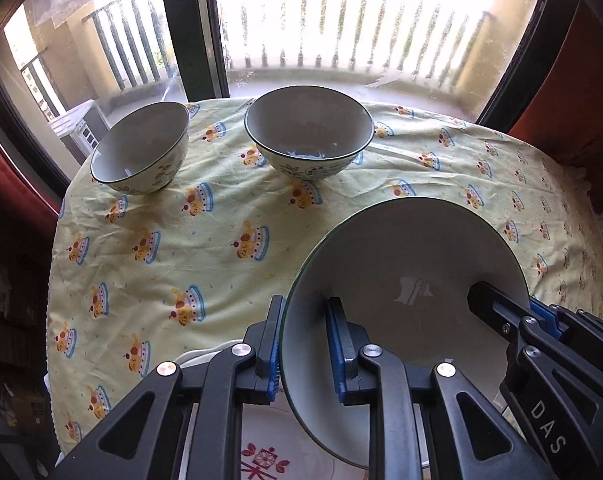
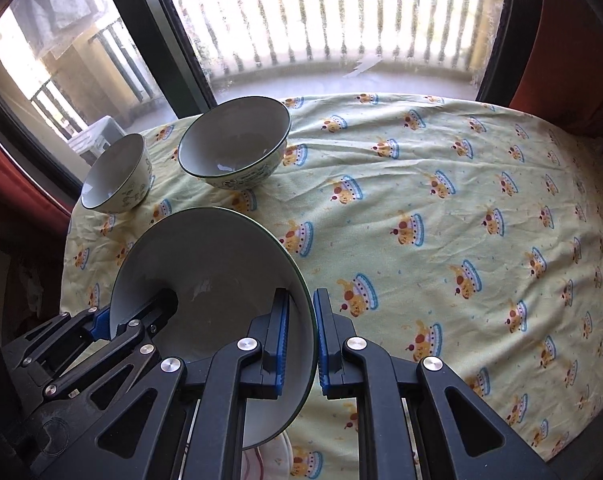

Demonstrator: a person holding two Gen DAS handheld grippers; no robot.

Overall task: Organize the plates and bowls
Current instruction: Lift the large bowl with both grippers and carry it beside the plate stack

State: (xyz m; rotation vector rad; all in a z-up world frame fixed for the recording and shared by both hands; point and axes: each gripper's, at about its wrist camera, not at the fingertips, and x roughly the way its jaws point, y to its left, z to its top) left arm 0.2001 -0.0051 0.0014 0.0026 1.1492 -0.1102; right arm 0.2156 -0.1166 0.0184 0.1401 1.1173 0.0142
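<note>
Two empty bowls (image 1: 141, 148) (image 1: 309, 132) stand at the table's (image 2: 441, 208) far left edge, bare cloth stretching right, while the left gripper (image 1: 307, 344) and right gripper (image 2: 301, 336) each pinch opposite rims of an empty big bowl (image 1: 405, 264) above a plate (image 1: 269, 452) at the near edge.

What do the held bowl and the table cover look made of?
Held bowl: probably glazed ceramic, since its smooth white inside shows a glossy window reflection and a thin dark painted rim. Table cover: thin woven cloth, matte, creased, printed with cartoon cakes.

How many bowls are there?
3. A small bowl far left, a bigger bowl beside it, and a large bowl held by both tongs. None look hidden.
</note>
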